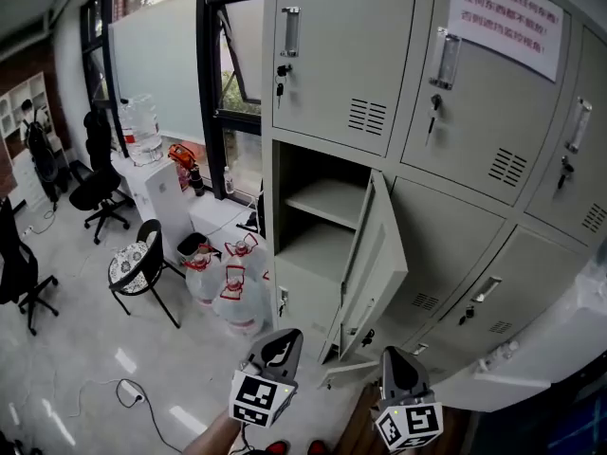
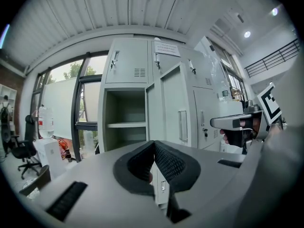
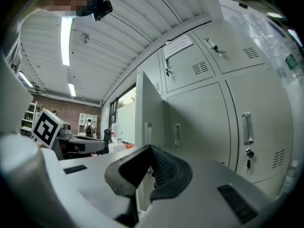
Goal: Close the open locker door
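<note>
**Locker door ajar; both tongs shut, empty**

The grey metal locker door [image 1: 377, 254] stands swung outward at frame centre, on the right side of the open shelved compartment [image 1: 318, 202]. Left tongs [image 1: 282, 341] and right tongs [image 1: 403, 360] sit at lower centre, jaws together, gripping nothing, below the door's bottom edge and apart from it. Open pale floor [image 1: 85, 349] lies at lower left.

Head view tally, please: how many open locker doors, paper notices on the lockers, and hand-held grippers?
open locker door: 1
paper notice: 1
hand-held grippers: 2, the left hand-held gripper and the right hand-held gripper
Total: 4
</note>
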`<state>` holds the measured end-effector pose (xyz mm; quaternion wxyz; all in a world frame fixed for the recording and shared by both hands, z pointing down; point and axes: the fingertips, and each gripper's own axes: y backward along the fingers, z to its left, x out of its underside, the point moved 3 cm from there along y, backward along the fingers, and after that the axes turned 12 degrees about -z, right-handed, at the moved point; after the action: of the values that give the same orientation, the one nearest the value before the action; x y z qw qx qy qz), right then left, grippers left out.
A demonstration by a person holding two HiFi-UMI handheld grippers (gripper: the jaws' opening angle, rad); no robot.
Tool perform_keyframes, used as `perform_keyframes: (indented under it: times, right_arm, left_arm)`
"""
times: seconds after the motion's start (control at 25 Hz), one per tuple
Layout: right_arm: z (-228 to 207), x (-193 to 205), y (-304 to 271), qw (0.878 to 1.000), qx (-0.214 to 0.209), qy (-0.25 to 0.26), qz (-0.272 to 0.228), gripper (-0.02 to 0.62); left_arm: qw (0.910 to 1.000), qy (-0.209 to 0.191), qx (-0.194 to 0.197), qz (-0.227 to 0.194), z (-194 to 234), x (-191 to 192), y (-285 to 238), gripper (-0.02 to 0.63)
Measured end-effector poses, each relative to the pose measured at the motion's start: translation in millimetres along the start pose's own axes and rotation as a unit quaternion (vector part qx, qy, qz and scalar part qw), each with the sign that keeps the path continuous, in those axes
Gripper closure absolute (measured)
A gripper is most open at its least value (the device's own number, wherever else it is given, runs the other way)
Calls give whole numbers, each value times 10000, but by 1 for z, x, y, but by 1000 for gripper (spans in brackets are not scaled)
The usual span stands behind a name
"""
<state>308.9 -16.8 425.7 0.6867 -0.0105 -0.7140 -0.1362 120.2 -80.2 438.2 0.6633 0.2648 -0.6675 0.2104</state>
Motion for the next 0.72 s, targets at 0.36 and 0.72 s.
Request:
perform_keyframes:
  times: [0.36,0.72]
  right_arm:
    - [-5,6,-29,9936,-1102,-198,-123,588]
    - [7,17,-48,9762,-2132,-399,-38,388]
  left_arm:
    - [9955,-81,-940,35,-4,4,9,584]
    - [9875,-198,-1560,73,-4,5,23,584]
